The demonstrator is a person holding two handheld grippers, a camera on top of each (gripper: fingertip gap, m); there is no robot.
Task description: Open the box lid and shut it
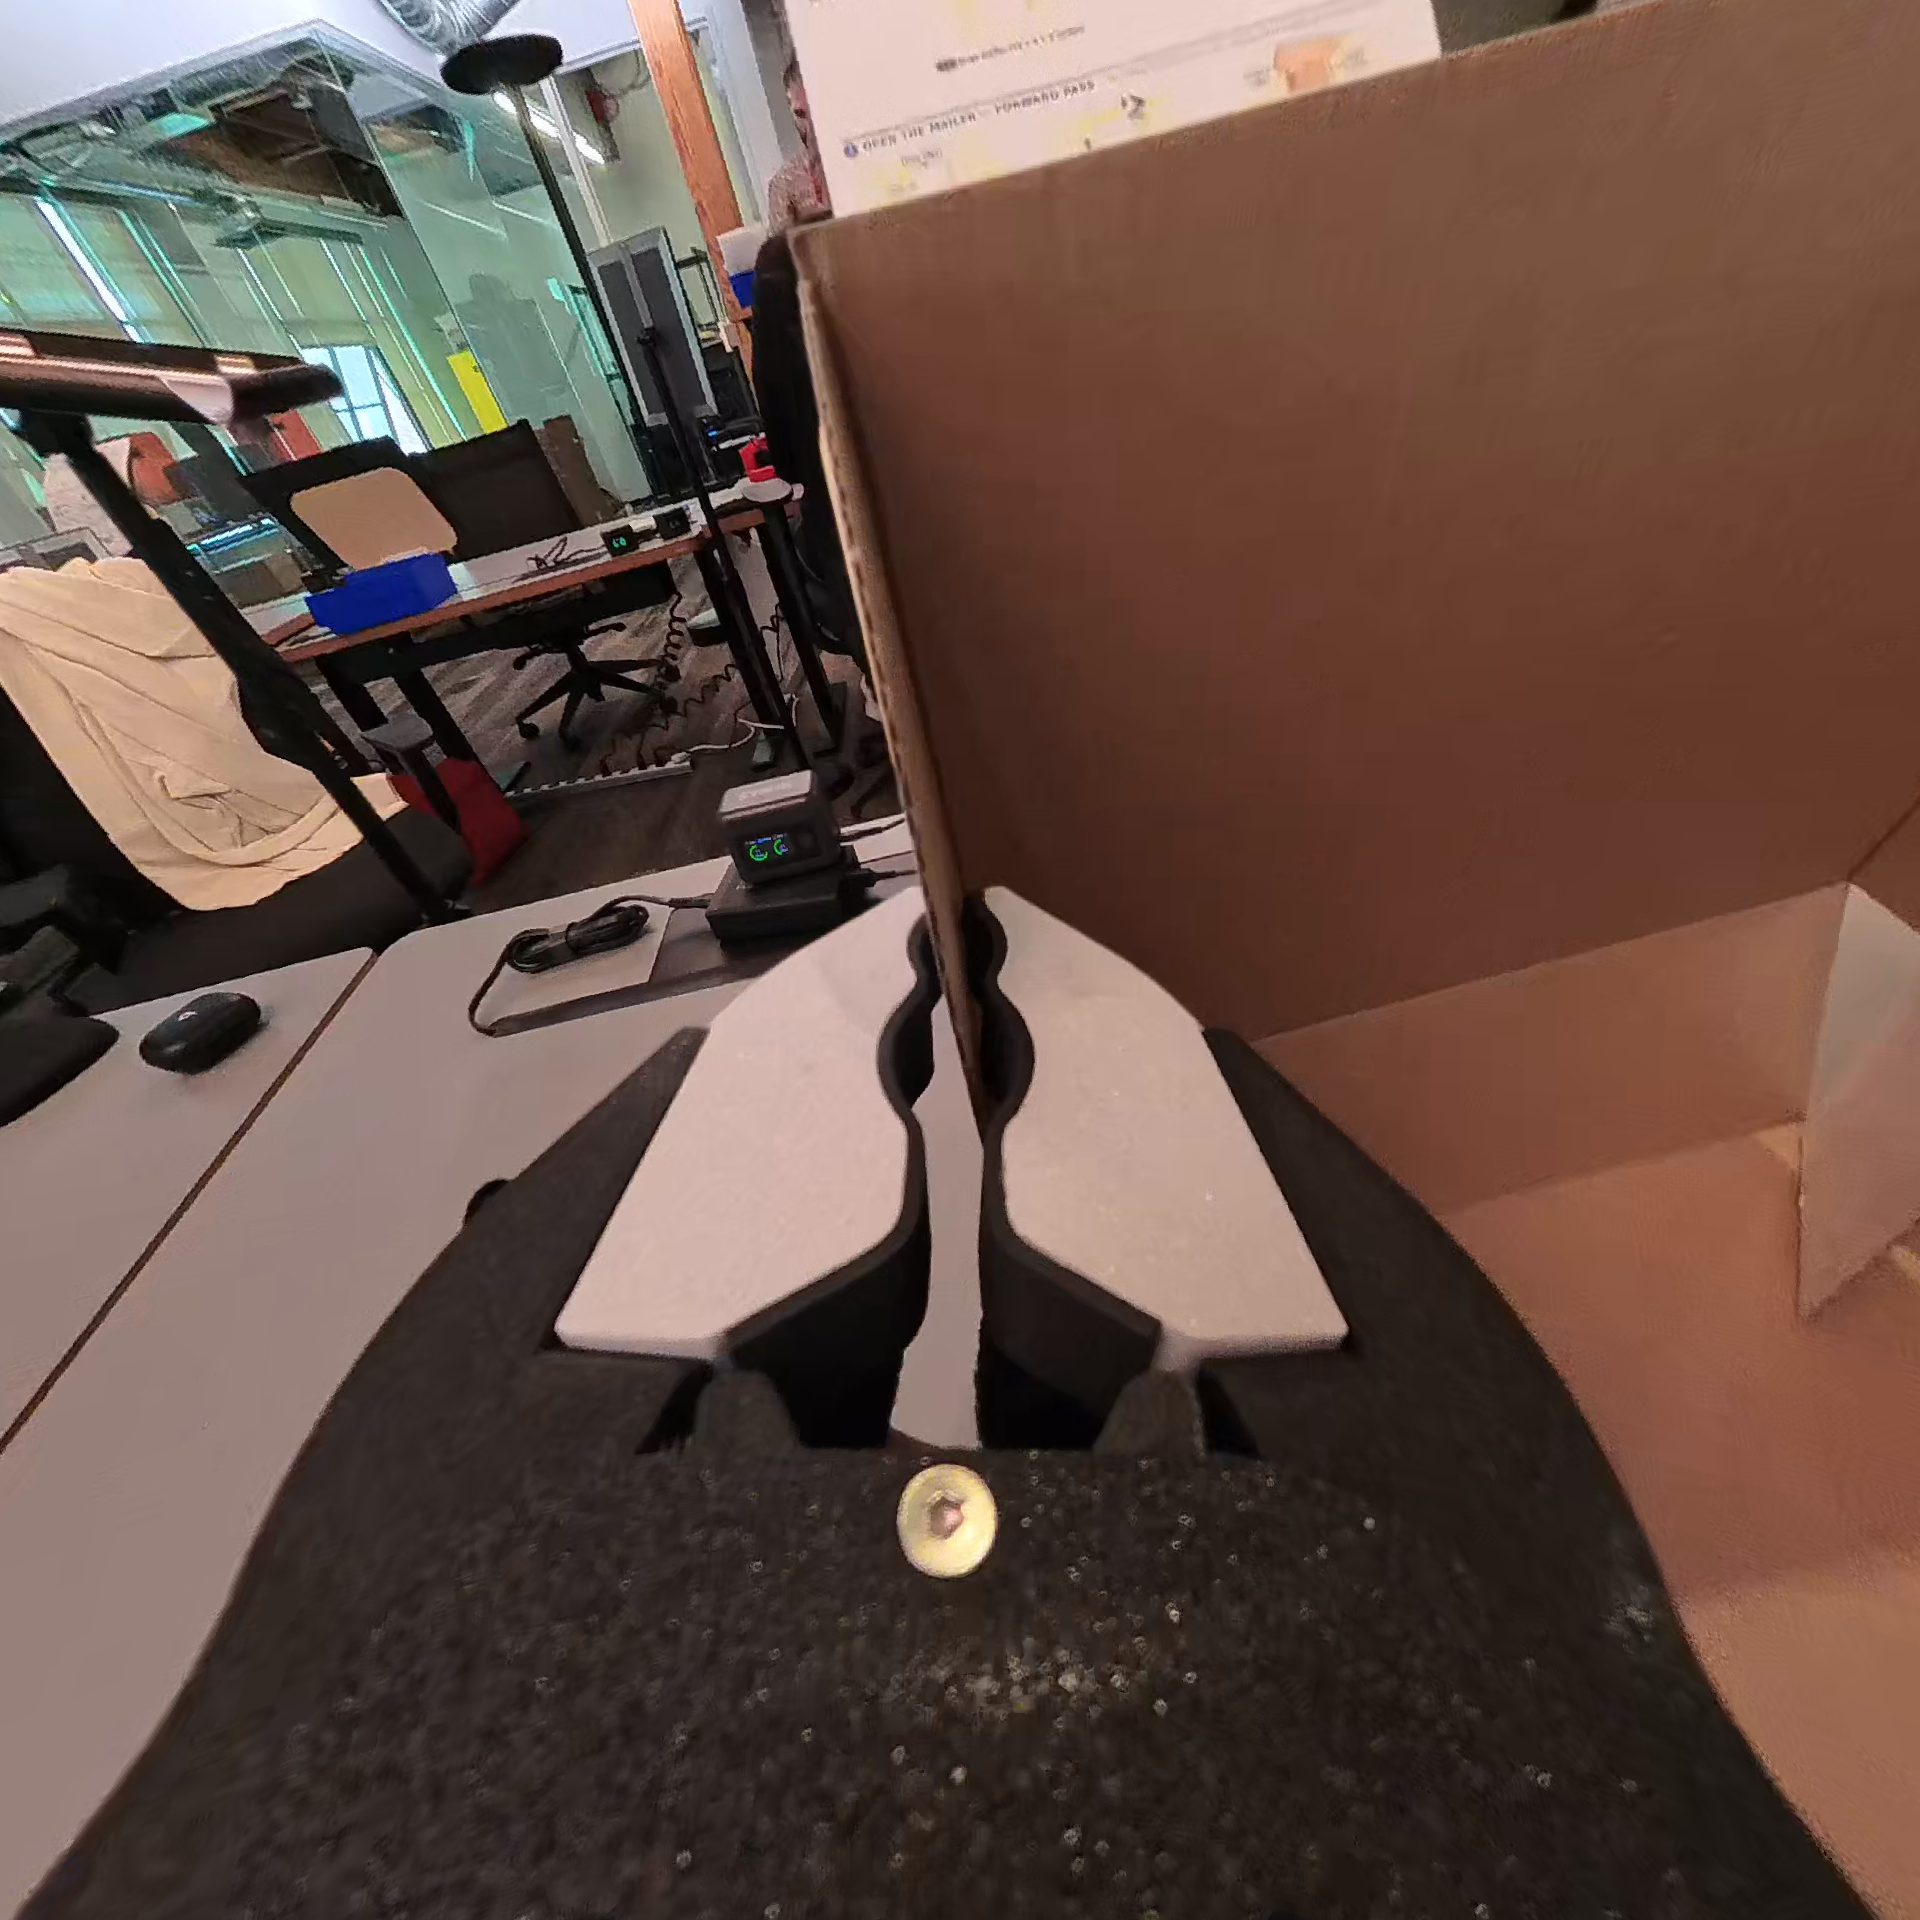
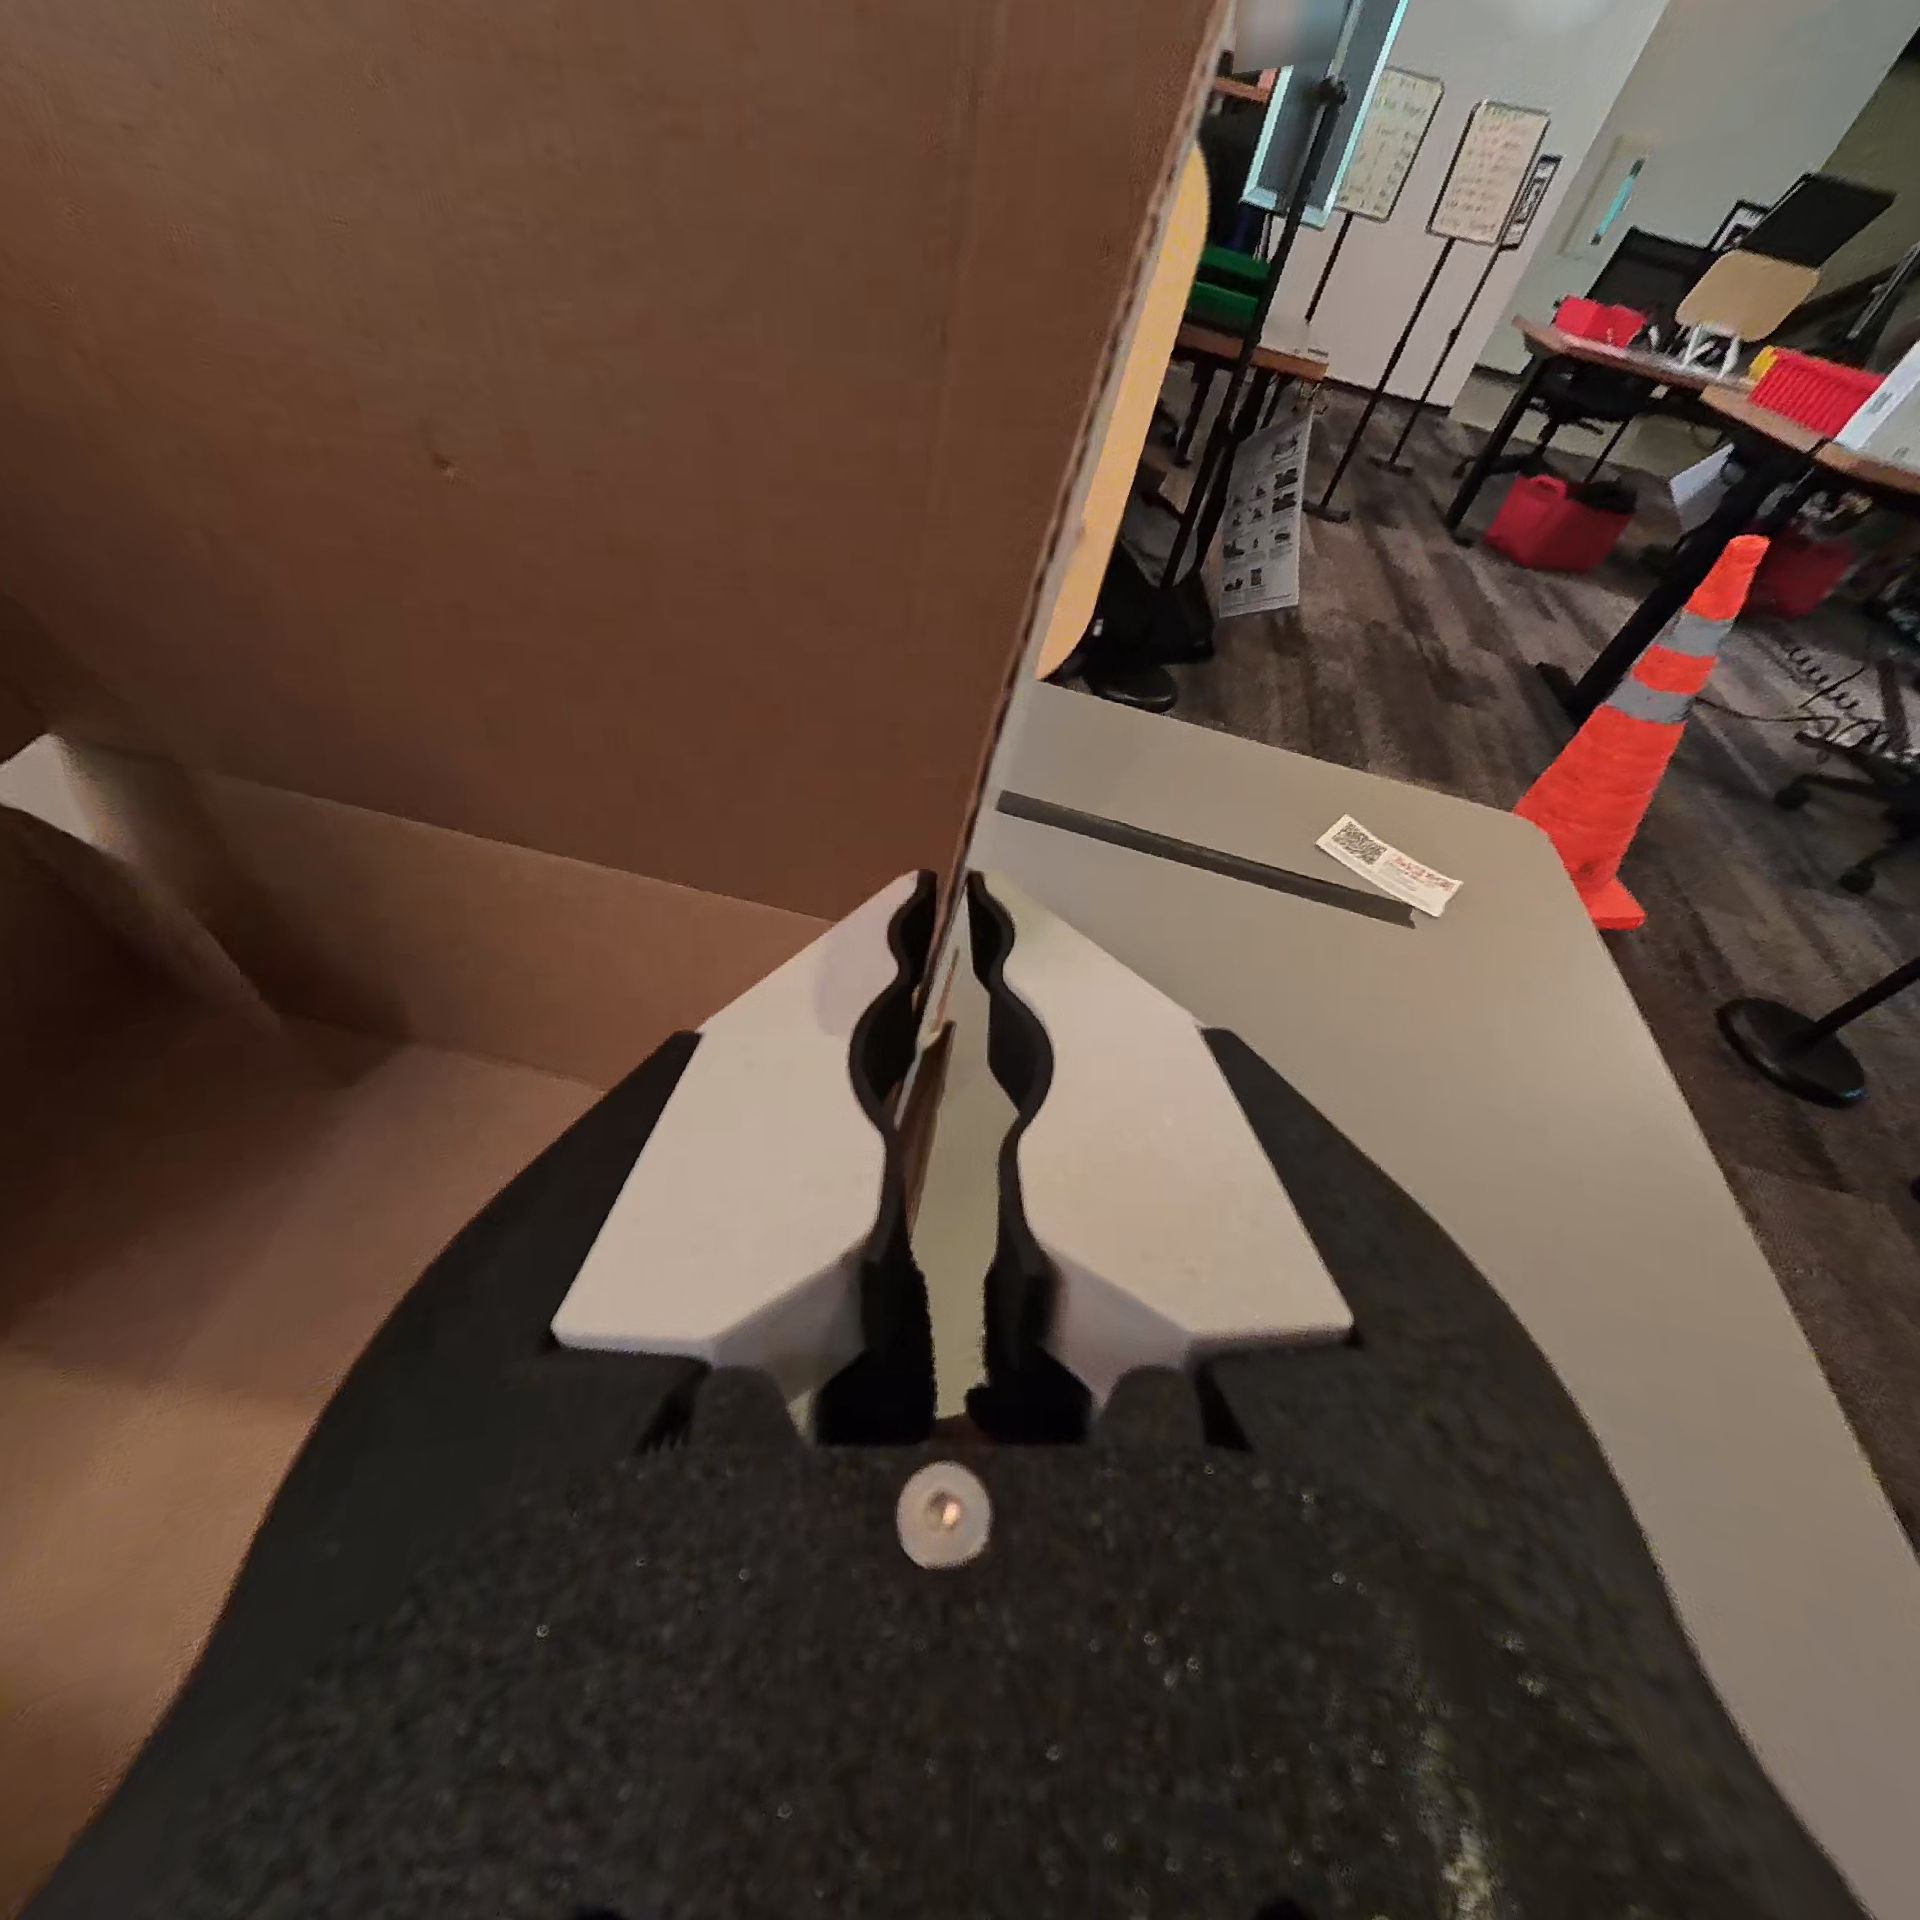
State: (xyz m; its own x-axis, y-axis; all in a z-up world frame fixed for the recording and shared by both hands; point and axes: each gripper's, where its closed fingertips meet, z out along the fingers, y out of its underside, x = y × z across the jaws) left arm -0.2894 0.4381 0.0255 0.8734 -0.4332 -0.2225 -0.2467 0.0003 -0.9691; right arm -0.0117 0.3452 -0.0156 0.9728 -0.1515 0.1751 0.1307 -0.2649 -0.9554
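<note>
A large brown cardboard box stands open on the grey table, its inside floor to the right in the left wrist view and its inside floor to the left in the right wrist view. Its lid stands upright. My left gripper is shut on the lid's left side edge, low down. My right gripper is shut on the right side edge of the lid, also low down. A pale inner side flap stands inside the box.
On the grey table to the left lie a small black device with a lit screen, a cable and a black case. To the right, a black rod and a label lie on the table; an orange cone stands beyond. The left gripper's tips are roughly 30 cm from the right gripper's.
</note>
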